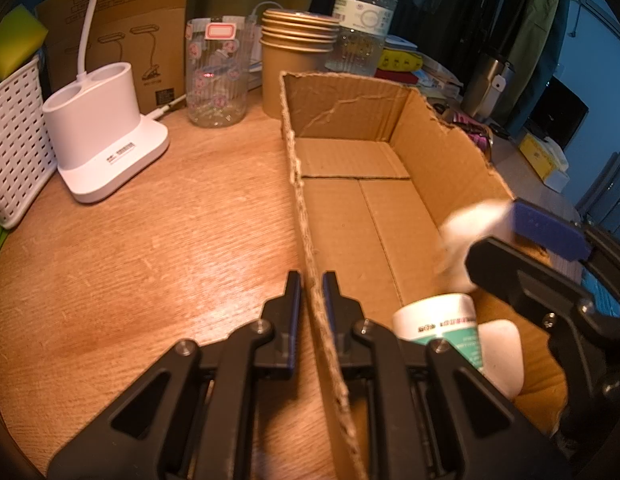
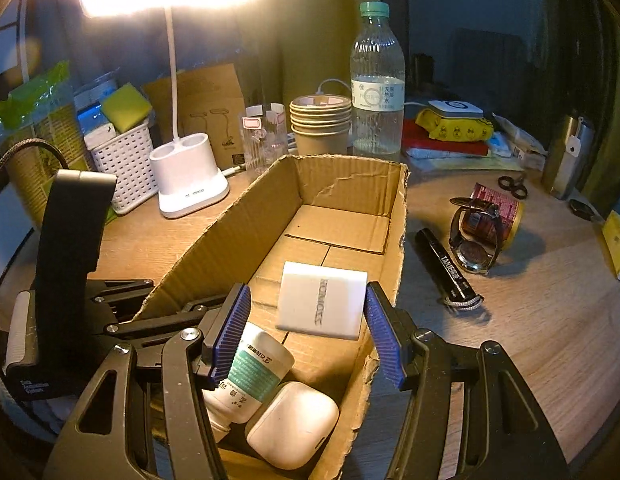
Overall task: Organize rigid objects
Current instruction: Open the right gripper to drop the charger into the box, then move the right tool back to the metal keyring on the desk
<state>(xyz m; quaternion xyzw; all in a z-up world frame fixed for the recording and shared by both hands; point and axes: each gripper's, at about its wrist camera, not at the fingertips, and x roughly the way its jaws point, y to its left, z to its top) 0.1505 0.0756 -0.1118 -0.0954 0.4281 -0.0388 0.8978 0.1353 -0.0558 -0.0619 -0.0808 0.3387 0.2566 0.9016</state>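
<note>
An open cardboard box (image 1: 349, 160) (image 2: 341, 184) lies on the wooden table. My left gripper (image 1: 311, 292) is shut on the box's left wall. My right gripper (image 2: 308, 332) is open above the box; it shows at the right of the left wrist view (image 1: 521, 240). Below it a white charger block (image 2: 321, 300) lies on the box floor, blurred in the left wrist view (image 1: 473, 220). A white bottle with a green label (image 2: 250, 372) (image 1: 437, 320) and a white earbud case (image 2: 292, 424) (image 1: 503, 356) lie at the box's near end.
Right of the box lie a black pen (image 2: 445, 268), a wristwatch (image 2: 475, 240) and a red can (image 2: 499, 212). Behind stand a water bottle (image 2: 377, 84), stacked paper cups (image 2: 319, 124), a clear jar (image 1: 216, 72), a white lamp base (image 1: 106, 132) and a white basket (image 1: 14, 136).
</note>
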